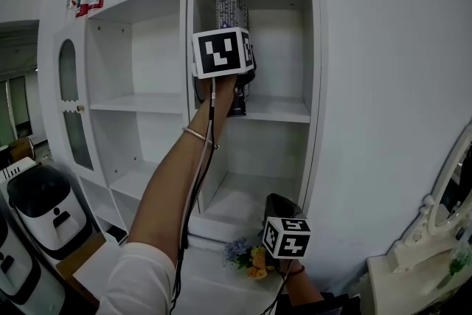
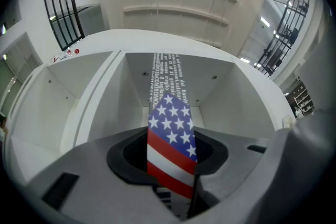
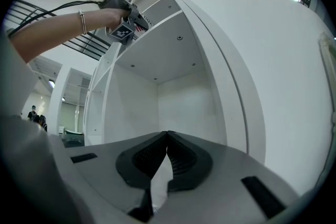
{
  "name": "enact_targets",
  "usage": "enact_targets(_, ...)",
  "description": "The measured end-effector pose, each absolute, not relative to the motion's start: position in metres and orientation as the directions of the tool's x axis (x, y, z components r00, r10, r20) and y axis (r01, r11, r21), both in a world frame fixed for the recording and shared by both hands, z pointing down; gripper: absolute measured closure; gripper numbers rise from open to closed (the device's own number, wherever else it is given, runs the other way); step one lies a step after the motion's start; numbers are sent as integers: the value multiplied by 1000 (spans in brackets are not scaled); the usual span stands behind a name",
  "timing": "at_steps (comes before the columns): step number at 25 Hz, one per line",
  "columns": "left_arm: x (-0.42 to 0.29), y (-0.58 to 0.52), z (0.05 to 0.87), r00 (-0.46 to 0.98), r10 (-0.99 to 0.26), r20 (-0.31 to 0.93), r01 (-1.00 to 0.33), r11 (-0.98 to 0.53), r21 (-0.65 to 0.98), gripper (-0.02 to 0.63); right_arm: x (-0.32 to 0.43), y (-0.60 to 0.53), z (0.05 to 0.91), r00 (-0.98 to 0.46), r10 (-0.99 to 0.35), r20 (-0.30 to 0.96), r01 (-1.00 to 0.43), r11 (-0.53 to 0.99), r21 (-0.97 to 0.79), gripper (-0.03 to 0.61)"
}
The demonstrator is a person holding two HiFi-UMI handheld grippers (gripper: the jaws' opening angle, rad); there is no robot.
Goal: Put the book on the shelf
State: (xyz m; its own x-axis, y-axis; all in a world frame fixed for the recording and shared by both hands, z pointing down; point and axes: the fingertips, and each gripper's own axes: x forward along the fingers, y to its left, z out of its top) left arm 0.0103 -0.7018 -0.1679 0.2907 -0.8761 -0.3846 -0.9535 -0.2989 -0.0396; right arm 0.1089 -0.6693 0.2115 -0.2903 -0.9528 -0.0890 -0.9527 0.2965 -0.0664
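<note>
The book is not yet shelved; the left claw grips it upright by its lower part, raised at the mouth of the top right compartment of the shelf, near that compartment's left wall; whether its bottom edge touches the board is hidden behind the claw; left to do, likely: set it down, let go, draw back; the right claw hangs low by the bottom compartment, pinched together, empty.

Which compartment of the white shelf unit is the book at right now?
The top compartment of the right-hand column: the left gripper's jaws are shut on the upright book there. The other compartments in view show no book.
</note>
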Motion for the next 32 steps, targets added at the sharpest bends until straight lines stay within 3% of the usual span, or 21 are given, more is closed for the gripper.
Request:
enact_targets(13, 9, -725, -164, 280, -893, -351, -960, -261, -100, 449, 108, -657, 215, -304, -948, -93, -947, 312, -77, 557)
enact_targets(22, 3, -709, -173, 269, -886, -378, -963, -242, -119, 390, 114, -643, 216, -269, -959, -92, -957, 277, -90, 557)
enact_targets(32, -13, -679, -167, 271, -887, -373, -962, -240, -128, 385, 96, -625, 211, -251, -963, -102, -964, 258, -60, 557)
